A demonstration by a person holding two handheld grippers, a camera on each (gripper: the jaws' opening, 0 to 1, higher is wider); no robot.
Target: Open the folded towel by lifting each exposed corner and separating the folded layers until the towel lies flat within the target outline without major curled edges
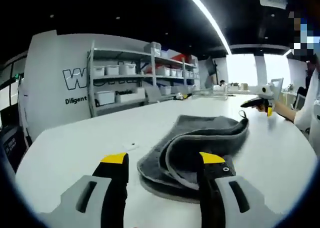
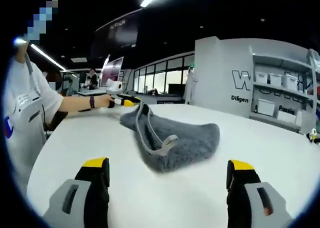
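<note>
Workshop backdrop: white table, storage racks and a lettered wall under strip lighting.

A broad white round-edged table (image 1: 90, 133) fills the foreground. Behind it, grey metal shelving (image 1: 145, 75) carries rows of white plastic bins (image 1: 112, 69) beside a white wall panel with dark lettering (image 1: 75, 79). A long white ceiling strip light (image 1: 207, 18) runs overhead. In the right gripper view, a person in a white shirt (image 2: 22, 108) stands at the table's edge, with bright windows (image 2: 157, 82) beyond.
</note>
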